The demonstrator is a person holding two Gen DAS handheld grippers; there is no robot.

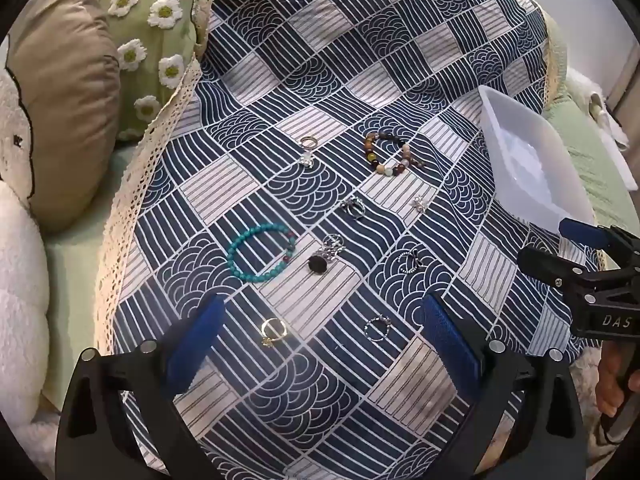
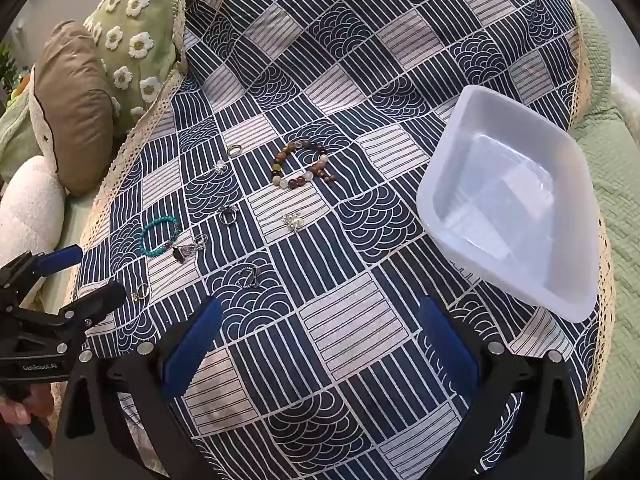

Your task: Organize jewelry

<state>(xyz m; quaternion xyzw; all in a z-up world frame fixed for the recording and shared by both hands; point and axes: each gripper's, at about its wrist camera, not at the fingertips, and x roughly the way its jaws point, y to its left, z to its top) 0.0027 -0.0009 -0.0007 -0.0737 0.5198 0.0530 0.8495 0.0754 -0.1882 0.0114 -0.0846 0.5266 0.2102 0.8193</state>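
Note:
Jewelry lies scattered on a blue-and-white patterned cloth. A turquoise bead bracelet and a brown mixed-bead bracelet show in the left wrist view, with a gold ring and several silver rings around them. My left gripper is open and empty above the gold ring. My right gripper is open and empty over bare cloth, left of a translucent white tray. The brown bracelet and turquoise bracelet also show in the right wrist view.
Green daisy cushion, tan pillow and a white fluffy cushion sit at the left. The tray is at the cloth's right edge, beside green bedding. Each gripper shows in the other's view.

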